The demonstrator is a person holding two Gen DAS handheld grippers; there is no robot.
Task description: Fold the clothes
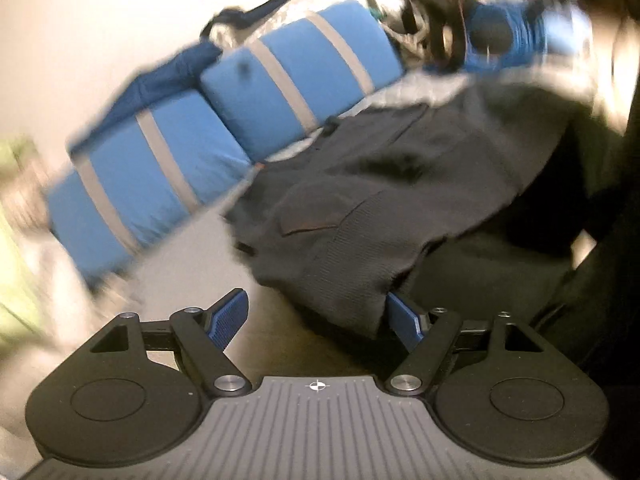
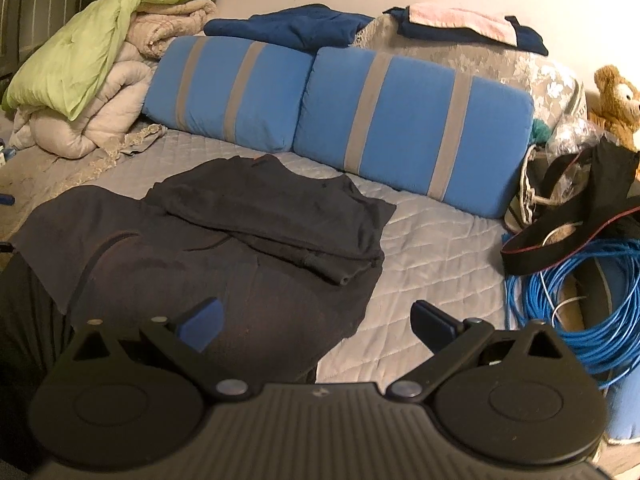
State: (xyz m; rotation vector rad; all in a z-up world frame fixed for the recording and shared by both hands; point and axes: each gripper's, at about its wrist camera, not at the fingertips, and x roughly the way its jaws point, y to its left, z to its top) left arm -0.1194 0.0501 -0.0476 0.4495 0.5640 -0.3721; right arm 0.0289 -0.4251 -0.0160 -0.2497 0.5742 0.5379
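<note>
A dark grey garment (image 2: 224, 272) lies spread on the grey quilted bed cover (image 2: 432, 248), with one part folded (image 2: 280, 208) over its upper half. My right gripper (image 2: 320, 324) hovers open over the garment's near right edge, holding nothing. The left wrist view is tilted and blurred. There the same dark garment (image 1: 360, 200) shows a pocket and a ribbed hem. That hem's corner reaches down between the wide-apart fingers of my open left gripper (image 1: 316, 314) and covers the tip of the right finger (image 1: 404, 320).
Two blue pillows with grey stripes (image 2: 400, 120) lean along the back of the bed. Green and beige blankets (image 2: 92, 64) are piled at the back left. A coil of blue cable (image 2: 580, 304), a black strap (image 2: 568, 236) and a teddy bear (image 2: 616, 100) crowd the right side.
</note>
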